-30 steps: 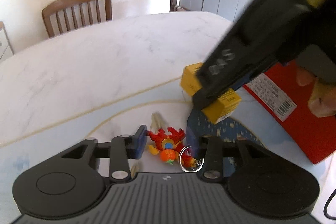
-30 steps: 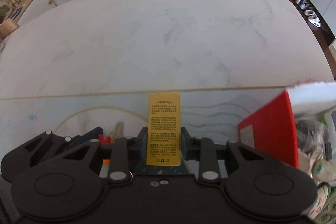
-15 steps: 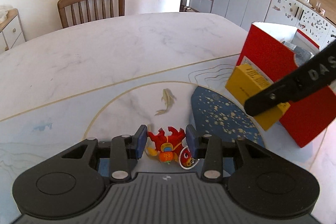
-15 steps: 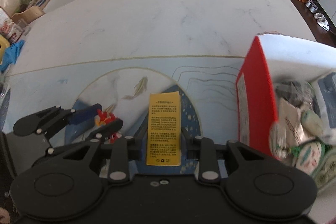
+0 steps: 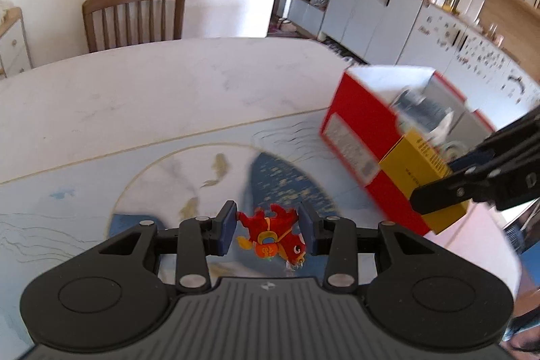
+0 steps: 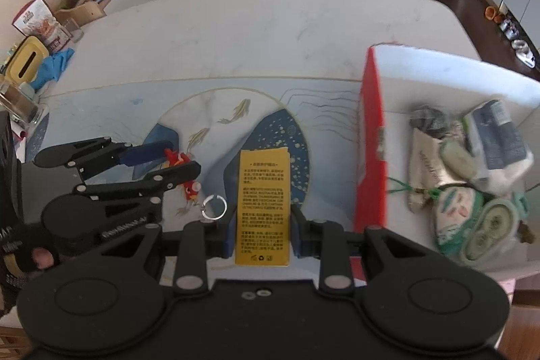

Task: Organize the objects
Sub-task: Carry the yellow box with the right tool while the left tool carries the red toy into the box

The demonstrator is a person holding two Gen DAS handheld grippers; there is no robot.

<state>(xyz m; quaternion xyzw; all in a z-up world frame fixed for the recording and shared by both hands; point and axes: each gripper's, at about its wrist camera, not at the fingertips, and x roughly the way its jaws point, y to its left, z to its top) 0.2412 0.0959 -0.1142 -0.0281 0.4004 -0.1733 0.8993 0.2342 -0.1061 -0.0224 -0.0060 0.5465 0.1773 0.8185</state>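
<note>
Both wrist views look forward over the table, sharing the red box.

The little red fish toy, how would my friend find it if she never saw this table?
Look at the blue picture mat on the white table, left of the red box. The fish toy sits between the pads of the left claw. It is small, red and orange, with a metal ring.

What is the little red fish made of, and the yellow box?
The red fish looks like soft stitched fabric or felt: matte, with fuzzy edges and a metal key ring, though it is too small to tell for sure. The yellow box looks like thin printed cardboard: flat faces, crisp folded edges, a slight sheen.
</note>
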